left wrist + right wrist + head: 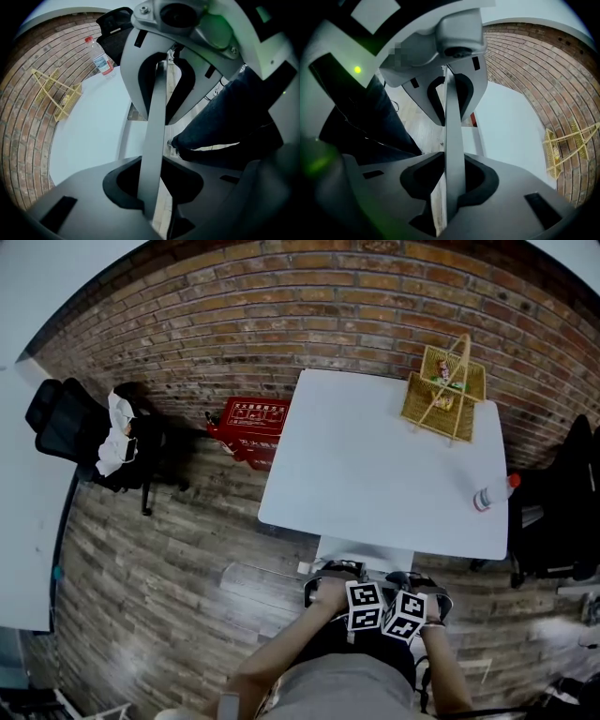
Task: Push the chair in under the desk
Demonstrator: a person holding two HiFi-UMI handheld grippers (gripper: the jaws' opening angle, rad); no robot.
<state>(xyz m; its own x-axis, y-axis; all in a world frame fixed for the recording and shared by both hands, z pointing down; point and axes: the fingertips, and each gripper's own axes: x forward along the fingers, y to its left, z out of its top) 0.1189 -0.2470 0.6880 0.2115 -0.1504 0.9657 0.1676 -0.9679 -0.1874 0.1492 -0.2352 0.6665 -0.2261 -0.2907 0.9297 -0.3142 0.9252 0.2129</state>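
At the near edge of the smooth white rectangular desk (375,465) stands the chair (334,570), on a floor (169,587) of wooden planks. The left gripper (151,187) and the right gripper (452,187) are each clamped, side by side, on its thin, flat grey back rim (157,117).

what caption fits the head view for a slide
Left tool and right tool hold the chair at the white desk
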